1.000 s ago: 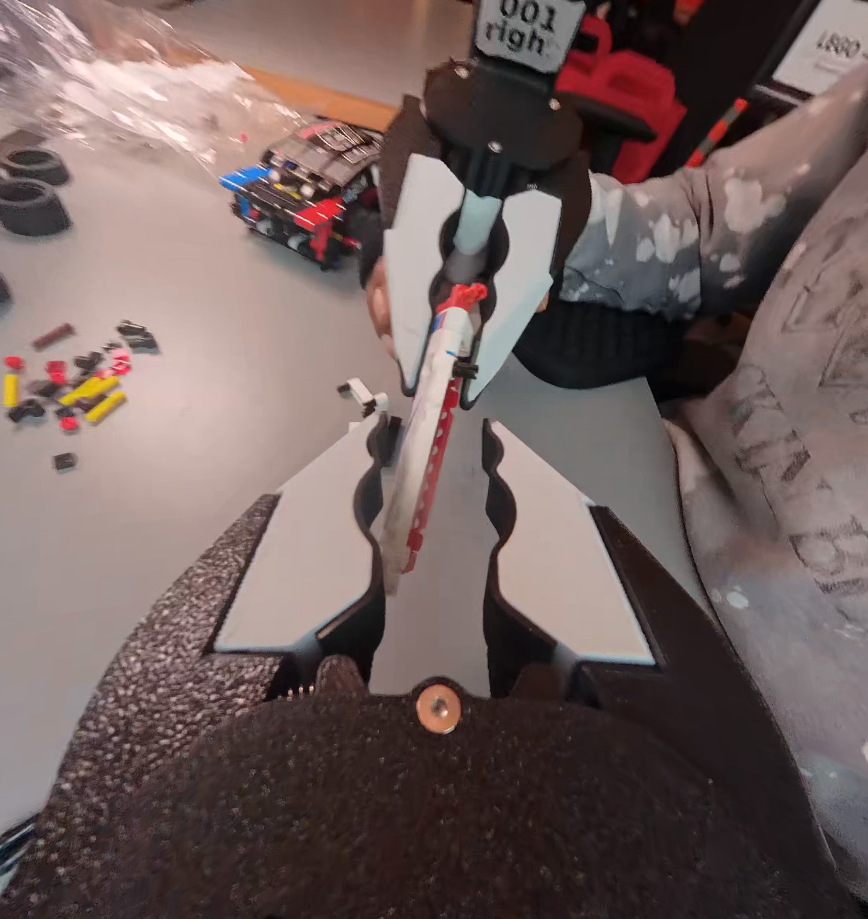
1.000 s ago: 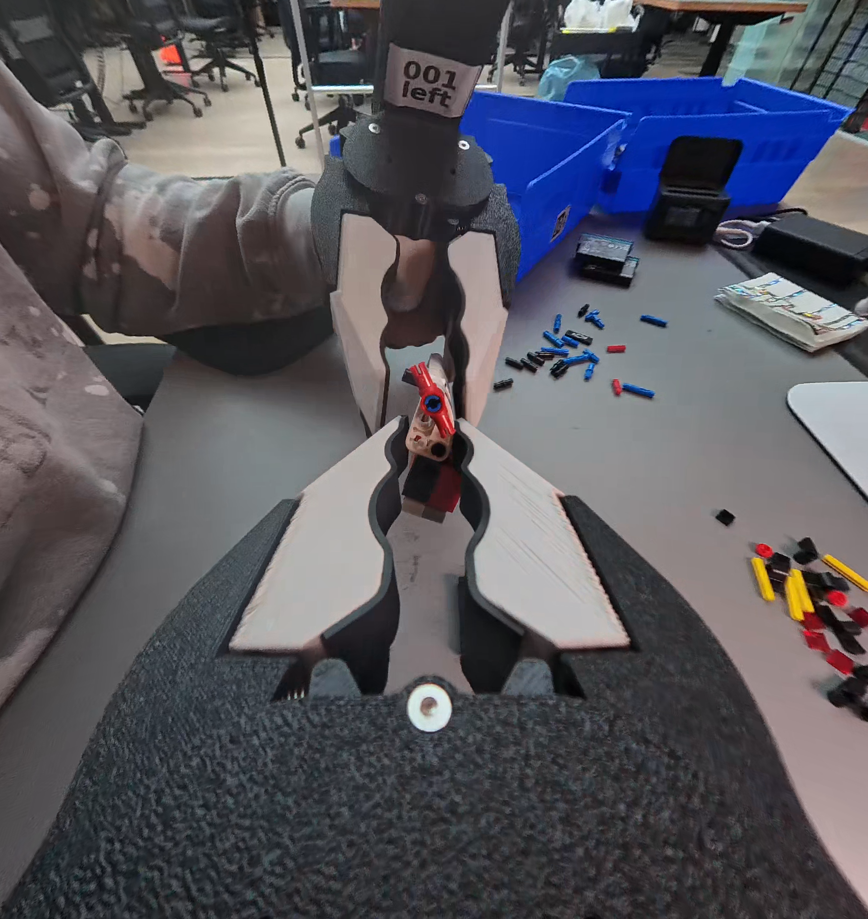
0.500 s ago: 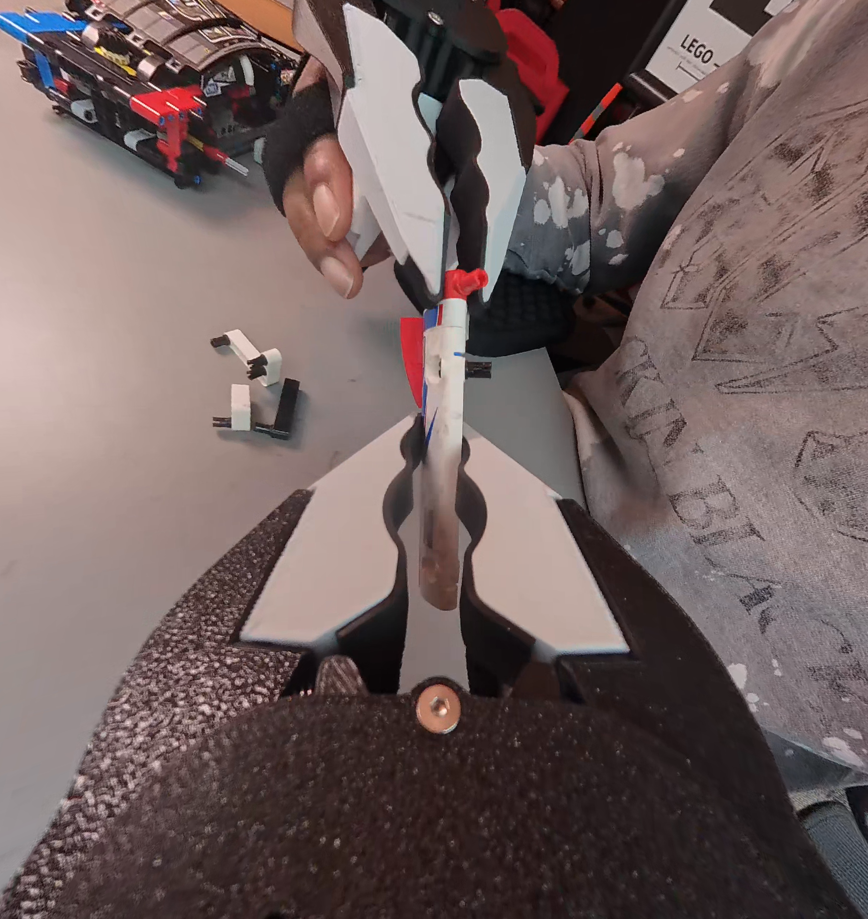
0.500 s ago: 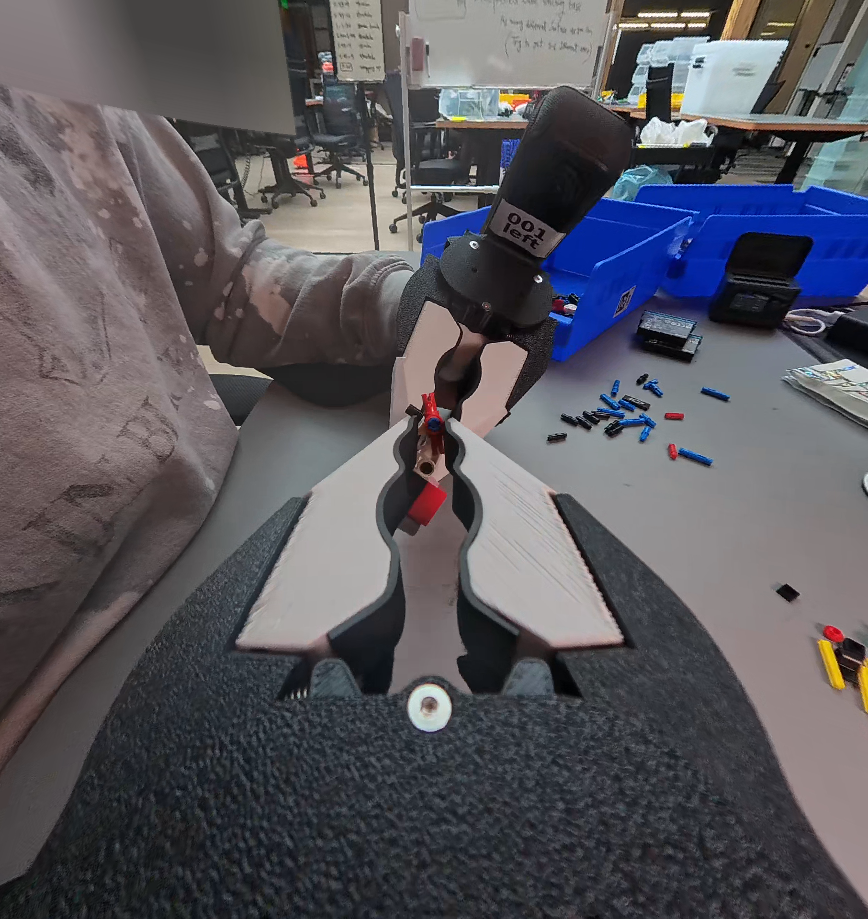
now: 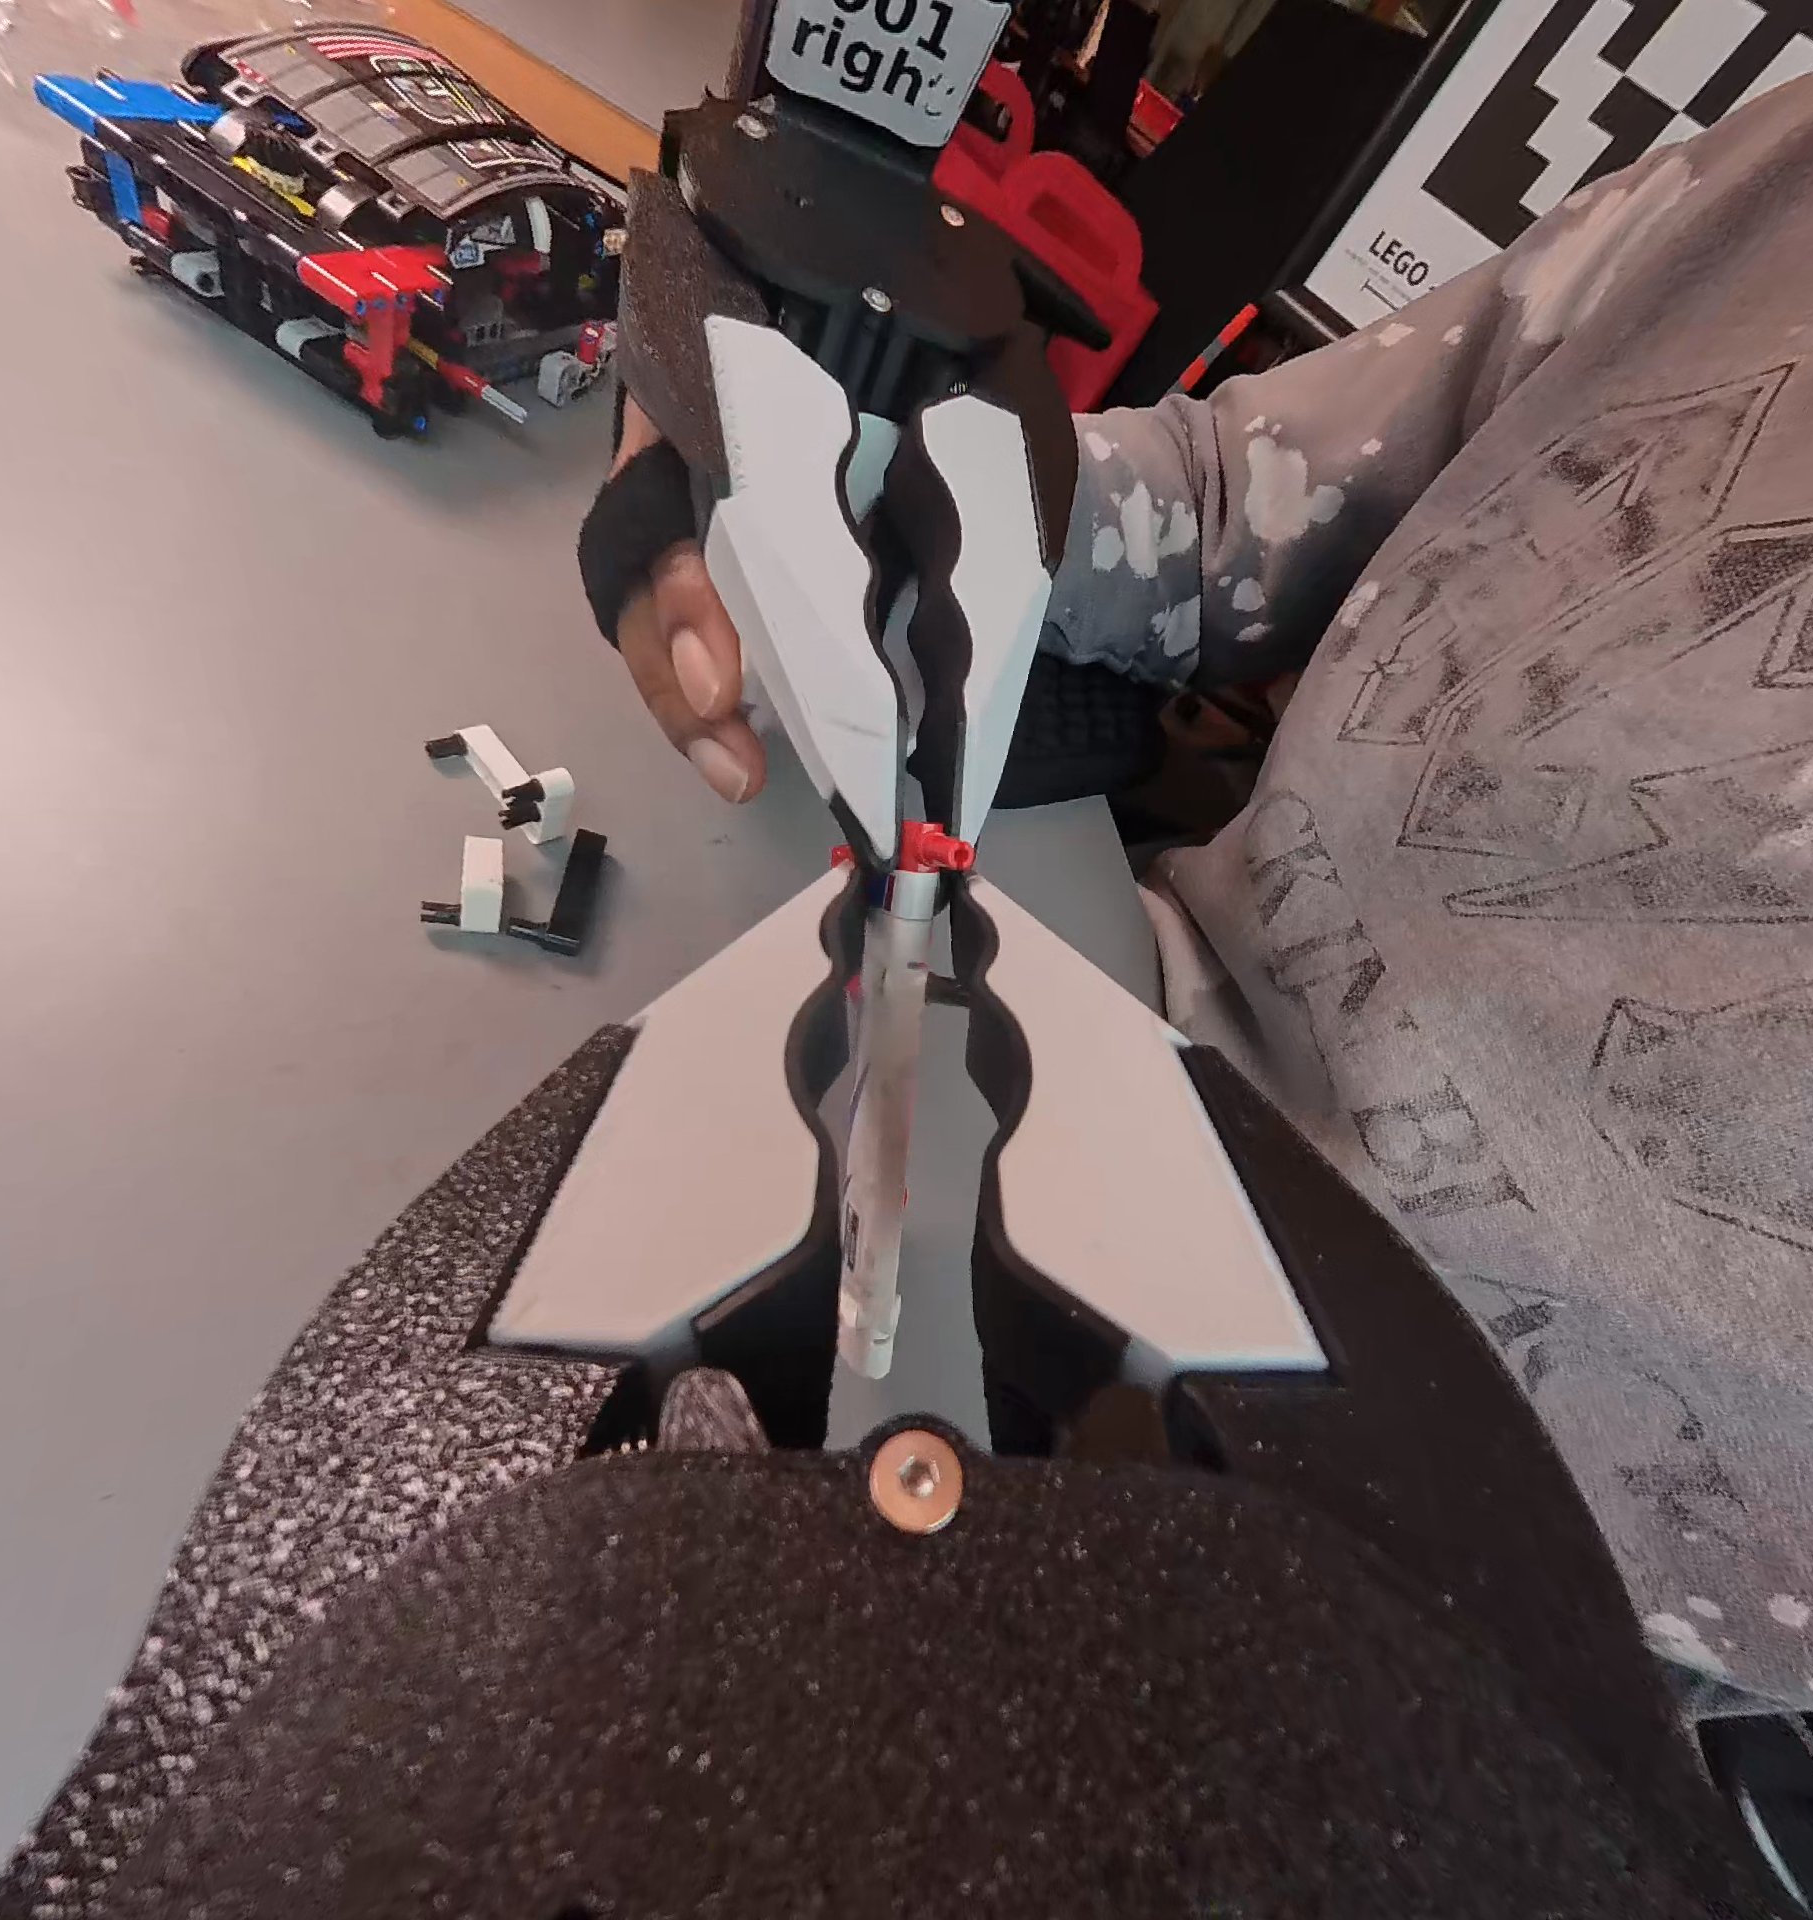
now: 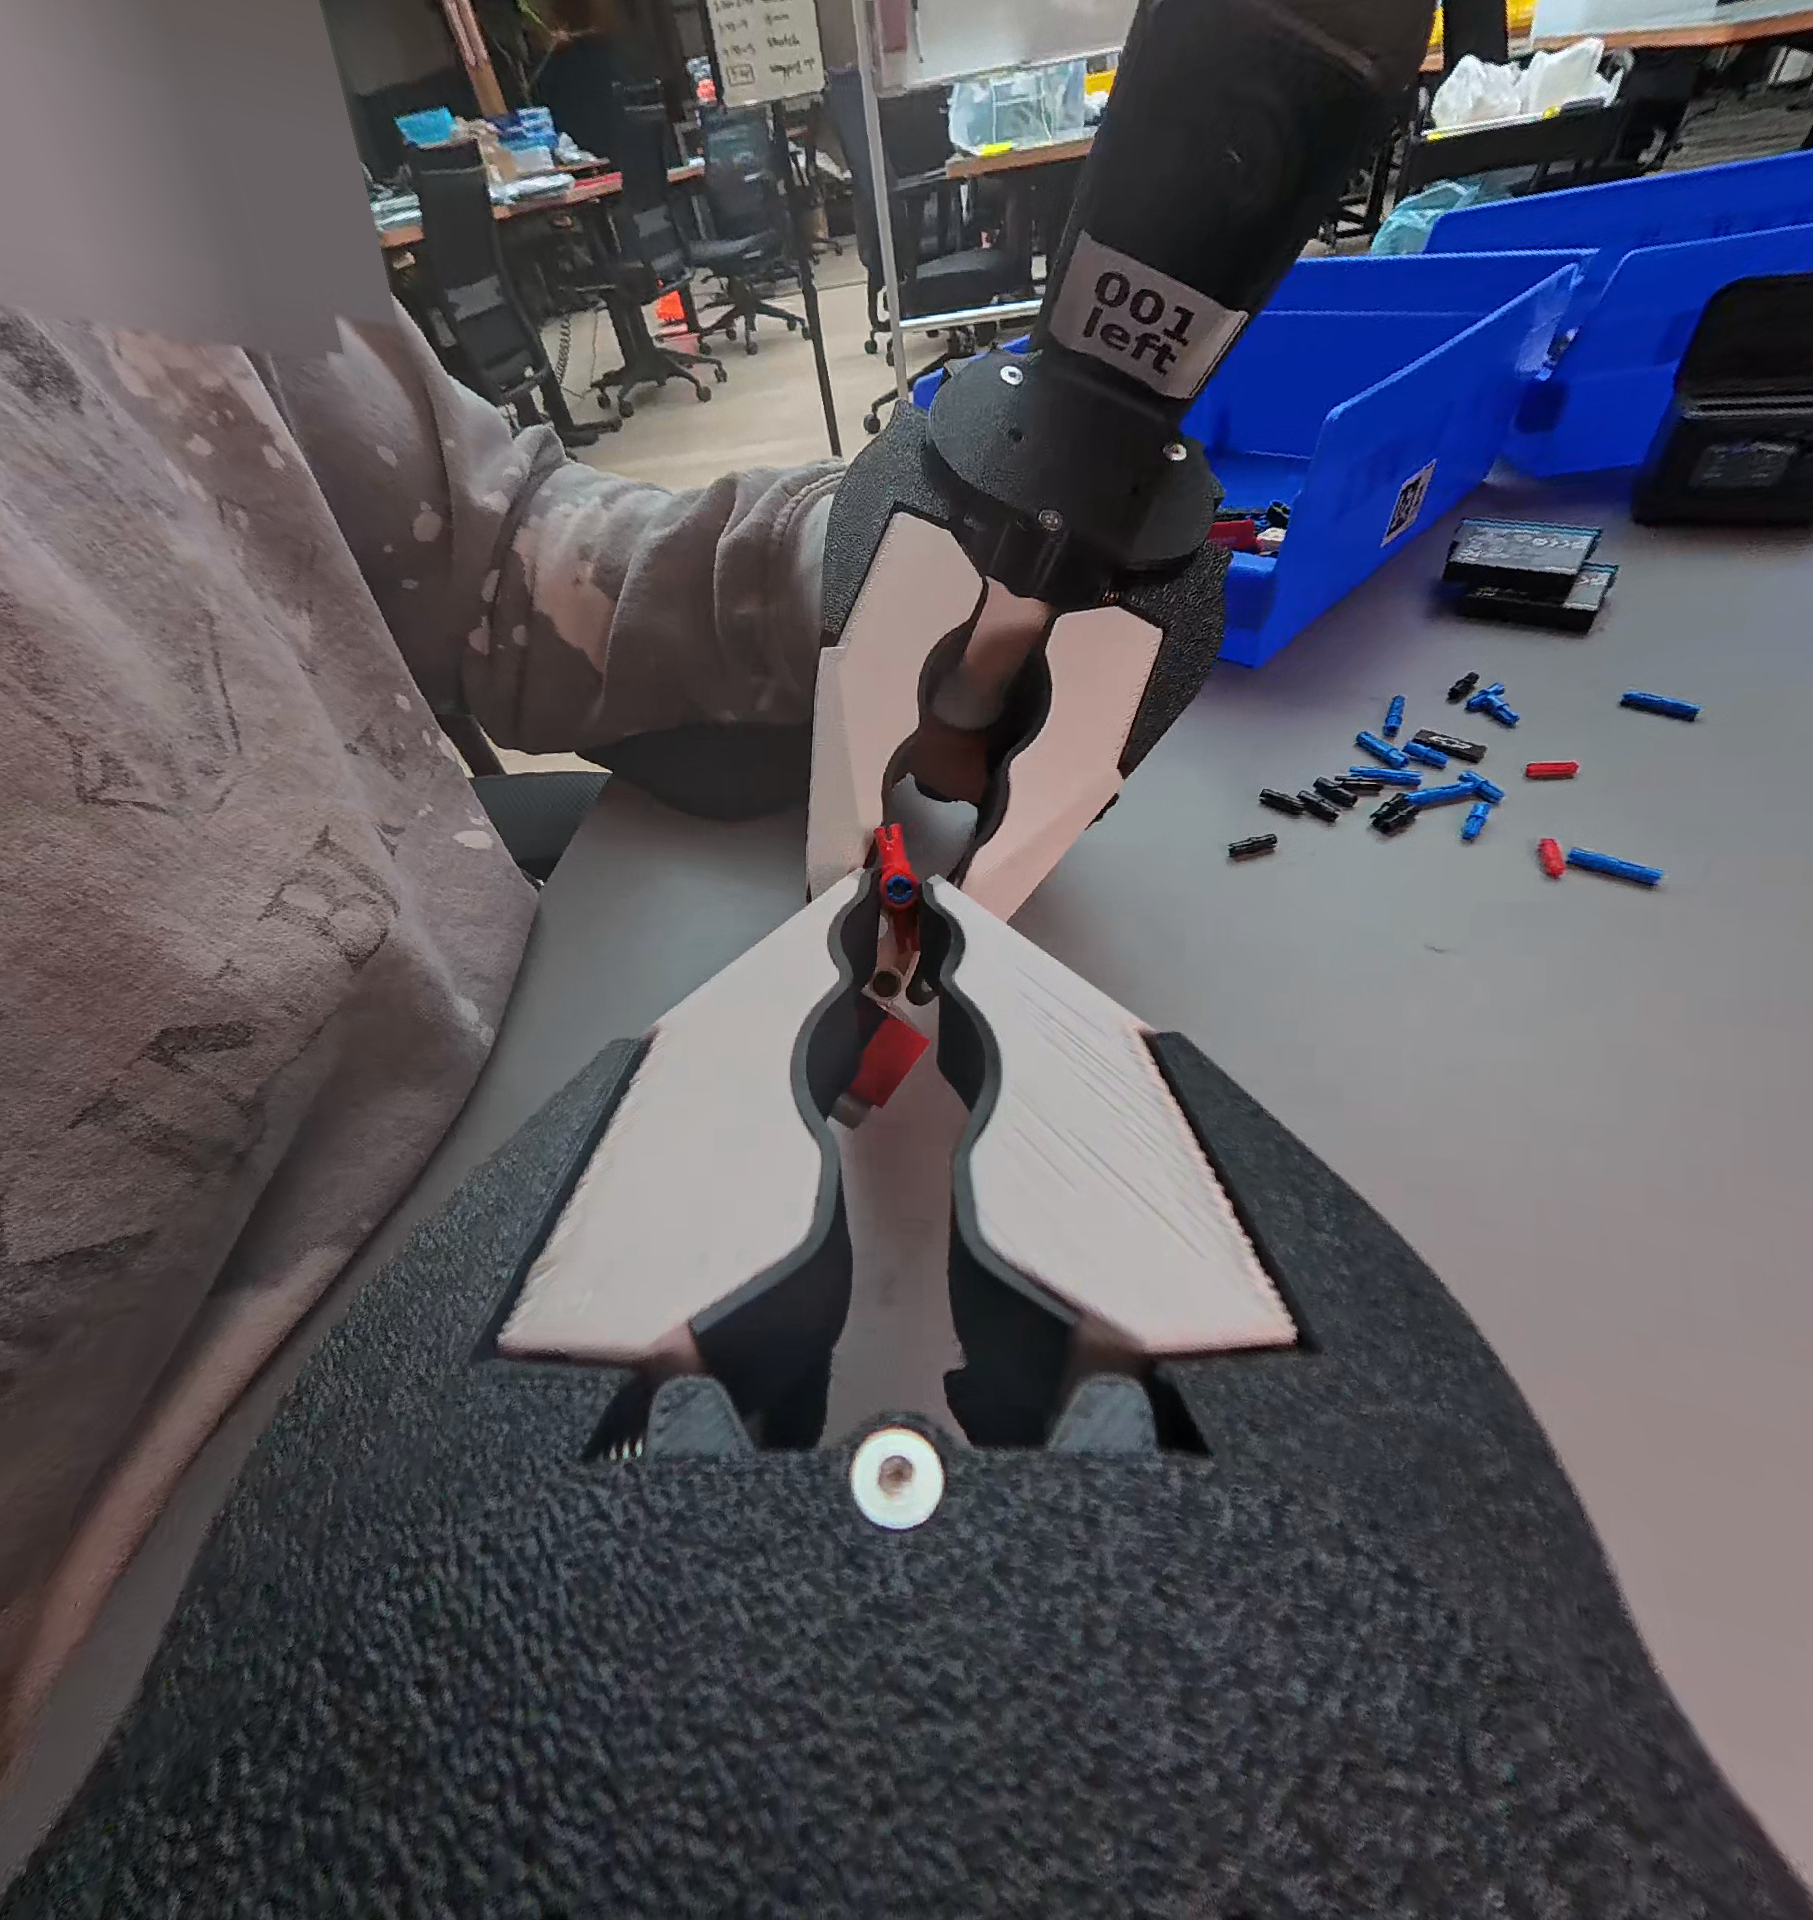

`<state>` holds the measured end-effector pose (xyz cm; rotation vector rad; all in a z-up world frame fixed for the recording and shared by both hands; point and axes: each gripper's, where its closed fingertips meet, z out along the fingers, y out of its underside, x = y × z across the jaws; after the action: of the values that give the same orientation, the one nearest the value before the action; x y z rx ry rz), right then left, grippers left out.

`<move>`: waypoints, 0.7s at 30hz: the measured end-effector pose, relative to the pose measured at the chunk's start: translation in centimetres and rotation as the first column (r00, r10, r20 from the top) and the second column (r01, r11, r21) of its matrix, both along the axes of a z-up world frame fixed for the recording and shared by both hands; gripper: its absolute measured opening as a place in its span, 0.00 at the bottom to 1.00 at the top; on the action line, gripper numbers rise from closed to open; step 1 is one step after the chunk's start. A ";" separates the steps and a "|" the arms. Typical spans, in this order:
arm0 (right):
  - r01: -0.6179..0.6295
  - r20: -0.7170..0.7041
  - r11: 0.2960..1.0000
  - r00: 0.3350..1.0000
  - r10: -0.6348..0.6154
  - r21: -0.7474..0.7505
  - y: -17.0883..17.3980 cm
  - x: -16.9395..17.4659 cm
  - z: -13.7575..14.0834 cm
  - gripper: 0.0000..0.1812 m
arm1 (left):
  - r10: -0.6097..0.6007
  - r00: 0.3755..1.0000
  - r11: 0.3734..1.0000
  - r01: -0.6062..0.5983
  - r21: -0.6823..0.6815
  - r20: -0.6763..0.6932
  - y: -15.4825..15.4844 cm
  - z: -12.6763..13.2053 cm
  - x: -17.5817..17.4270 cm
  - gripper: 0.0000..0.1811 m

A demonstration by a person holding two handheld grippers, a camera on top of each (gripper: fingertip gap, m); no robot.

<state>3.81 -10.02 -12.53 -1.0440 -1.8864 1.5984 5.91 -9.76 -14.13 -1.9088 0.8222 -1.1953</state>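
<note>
We see writing that we leave unread on a white label point(image 5: 874, 64) on the right claw point(image 5: 910, 831), a white label point(image 6: 1139, 317) on the left claw point(image 6: 907, 868), a black-and-white sign point(image 5: 1504, 156), a grey sweatshirt point(image 5: 1504, 935) and far whiteboards point(image 6: 767, 47).

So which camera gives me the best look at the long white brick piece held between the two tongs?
The left wrist view: the long white piece runs lengthwise between the left tongs, nearly all visible. The right wrist view shows only its red-tipped end, foreshortened between the right tongs.
</note>
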 end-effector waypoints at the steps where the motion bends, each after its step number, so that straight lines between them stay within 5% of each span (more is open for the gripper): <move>1: -0.011 -0.003 1.000 1.000 0.011 0.017 -0.1 0.1 -0.1 0.04 | -0.011 1.000 1.000 0.011 0.002 -0.014 -0.2 -0.2 0.1 0.08; 3: -0.052 -0.007 0.998 0.999 0.052 0.038 -0.3 0.7 -0.2 0.03 | -0.035 0.999 0.999 0.035 -0.006 -0.025 -0.5 -0.4 0.3 0.08; 5: -0.066 -0.104 0.996 0.993 0.059 -0.063 0.8 1.6 2.7 0.03 | -0.058 0.996 0.998 0.056 -0.025 -0.062 -0.9 -1.4 0.0 0.08; 7: 0.036 -0.155 0.999 0.987 -0.035 0.003 3.7 2.1 3.9 0.03 | -0.045 0.999 0.999 0.045 -0.025 -0.022 -0.9 -0.8 -0.5 0.07; 13: 0.042 -0.139 0.972 0.987 -0.076 -0.233 5.0 2.0 4.5 0.04 | 0.065 0.996 0.991 -0.073 -0.115 -0.068 1.0 -2.3 -1.2 0.08; 21: -0.037 -0.105 0.738 0.993 -0.046 -0.674 6.2 1.4 7.2 0.03 | 0.151 0.974 0.972 -0.177 -0.154 -0.167 2.0 -4.3 -1.8 0.11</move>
<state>5.21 -3.84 -5.32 -1.1807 -1.2109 2.3705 4.09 -7.77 -18.41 -2.1833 0.6434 -1.0543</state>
